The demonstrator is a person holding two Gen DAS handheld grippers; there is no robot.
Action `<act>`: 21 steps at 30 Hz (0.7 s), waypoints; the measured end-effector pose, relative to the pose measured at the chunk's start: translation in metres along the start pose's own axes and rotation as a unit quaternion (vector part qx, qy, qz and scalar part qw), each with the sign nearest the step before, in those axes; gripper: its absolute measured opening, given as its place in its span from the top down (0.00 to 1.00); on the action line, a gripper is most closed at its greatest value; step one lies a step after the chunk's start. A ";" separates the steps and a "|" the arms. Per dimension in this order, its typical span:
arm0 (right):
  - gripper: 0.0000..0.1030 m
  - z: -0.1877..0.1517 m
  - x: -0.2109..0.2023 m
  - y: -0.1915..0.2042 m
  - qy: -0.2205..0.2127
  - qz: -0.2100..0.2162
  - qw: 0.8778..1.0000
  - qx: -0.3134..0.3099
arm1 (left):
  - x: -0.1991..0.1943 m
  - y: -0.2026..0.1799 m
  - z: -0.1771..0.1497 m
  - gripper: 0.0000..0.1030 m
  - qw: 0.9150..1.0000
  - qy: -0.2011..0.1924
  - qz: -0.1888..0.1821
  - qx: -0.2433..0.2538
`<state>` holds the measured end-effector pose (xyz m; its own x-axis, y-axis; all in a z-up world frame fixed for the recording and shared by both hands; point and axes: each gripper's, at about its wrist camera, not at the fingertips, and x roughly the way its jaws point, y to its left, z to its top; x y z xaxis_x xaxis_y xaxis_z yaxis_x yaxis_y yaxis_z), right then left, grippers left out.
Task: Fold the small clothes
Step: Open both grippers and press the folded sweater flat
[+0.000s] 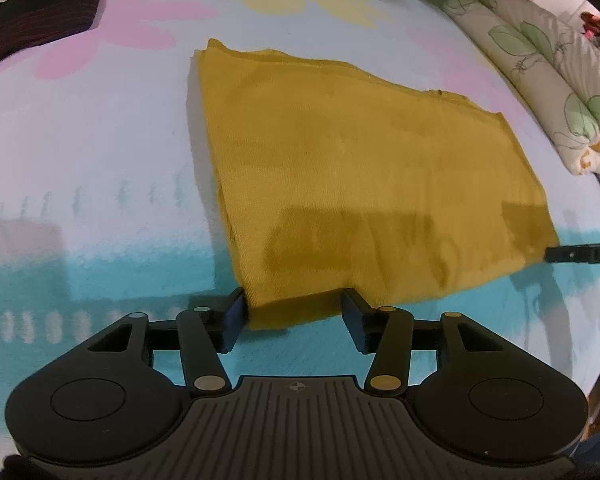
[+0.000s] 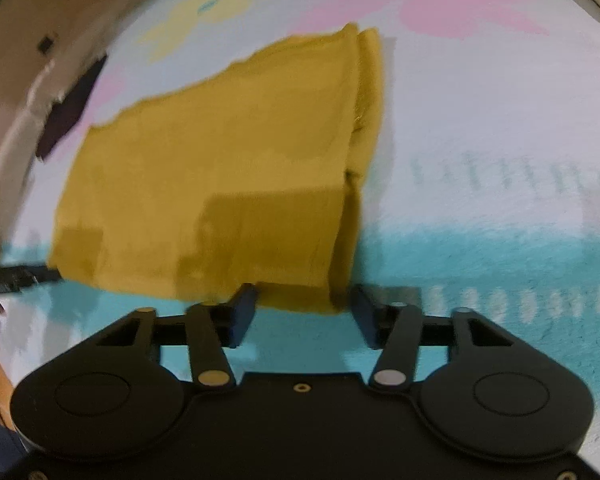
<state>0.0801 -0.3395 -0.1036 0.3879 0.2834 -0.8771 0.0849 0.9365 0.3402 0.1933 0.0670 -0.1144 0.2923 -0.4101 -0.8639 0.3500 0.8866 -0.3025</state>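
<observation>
A mustard-yellow garment (image 1: 340,168) lies folded flat into a rough rectangle on a flower-print bed cover (image 1: 80,152). My left gripper (image 1: 294,316) is open, its fingers straddling the garment's near left corner. In the right wrist view the same garment (image 2: 228,184) shows layered edges along its right side. My right gripper (image 2: 304,314) is open, its fingers straddling the near right corner. The tip of the right gripper (image 1: 580,255) shows at the right edge of the left wrist view.
A dark striped garment (image 1: 40,16) lies folded at the far left of the bed. A leaf-print pillow or quilt (image 1: 548,76) lies along the far right edge. The bed cover (image 2: 500,140) stretches to the right of the garment.
</observation>
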 end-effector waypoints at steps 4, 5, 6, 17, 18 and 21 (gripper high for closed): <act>0.76 0.000 0.003 0.009 0.000 0.001 1.000 -0.001 | -0.001 0.001 0.001 0.53 1.000 -0.004 -0.005 -0.011; 0.76 0.001 0.002 0.011 -0.002 0.004 1.000 -0.002 | -0.001 0.002 0.001 0.54 1.000 -0.007 -0.008 -0.019; 0.78 0.000 0.001 0.013 -0.003 0.003 1.000 -0.006 | -0.001 0.004 0.001 0.67 1.000 -0.009 -0.010 -0.023; 0.81 0.004 -0.022 0.007 -0.009 -0.009 1.000 0.001 | -0.024 0.019 0.009 0.87 0.998 0.015 0.056 -0.005; 0.81 0.003 -0.019 0.004 -0.001 -0.013 1.000 0.009 | -0.022 0.020 0.008 0.86 0.998 0.024 0.064 -0.003; 0.74 -0.001 -0.010 0.000 0.022 -0.017 0.999 0.016 | -0.030 0.023 0.010 0.85 0.998 0.007 0.068 -0.017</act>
<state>0.0753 -0.3420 -0.0949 0.3438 0.2601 -0.9023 0.1269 0.9392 0.3191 0.2019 0.0972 -0.0917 0.3221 -0.2835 -0.9033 0.2775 0.9405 -0.1962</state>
